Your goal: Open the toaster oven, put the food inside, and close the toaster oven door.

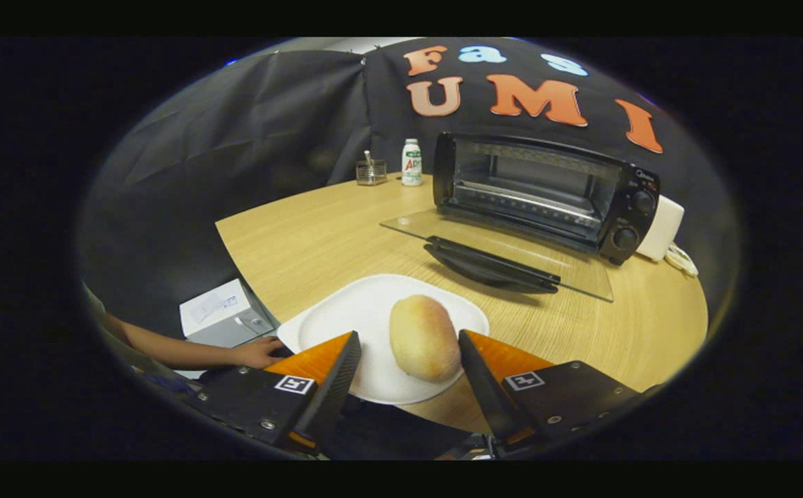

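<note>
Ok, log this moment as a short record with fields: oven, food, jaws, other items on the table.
oven: toaster oven at the far side of the table, glass door folded down flat, cavity open
food: bread roll on the white plate, not yet inside
jaws: gripper open, roll between the fingers, nearer one of them, no squeeze visible
other items: bottle and small glass holder beside the oven; a hand rests at the table edge near a white box
</note>
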Action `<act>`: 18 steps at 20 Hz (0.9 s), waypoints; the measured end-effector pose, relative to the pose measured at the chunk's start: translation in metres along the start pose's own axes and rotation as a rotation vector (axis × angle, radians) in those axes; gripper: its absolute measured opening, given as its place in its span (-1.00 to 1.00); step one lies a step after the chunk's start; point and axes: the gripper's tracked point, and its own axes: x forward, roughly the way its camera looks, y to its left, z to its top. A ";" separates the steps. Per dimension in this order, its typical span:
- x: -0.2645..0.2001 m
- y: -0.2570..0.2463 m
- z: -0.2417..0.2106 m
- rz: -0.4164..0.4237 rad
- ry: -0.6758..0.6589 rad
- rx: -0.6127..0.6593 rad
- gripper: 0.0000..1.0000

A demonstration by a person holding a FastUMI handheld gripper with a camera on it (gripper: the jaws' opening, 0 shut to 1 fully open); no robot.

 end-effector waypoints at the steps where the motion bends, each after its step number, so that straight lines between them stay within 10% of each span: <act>1: -0.003 -0.001 0.004 -0.005 -0.007 0.011 0.68; 8: -0.002 -0.012 0.024 -0.015 -0.076 0.135 -0.23; 18: 0.002 -0.023 0.092 0.034 -0.232 0.341 -0.31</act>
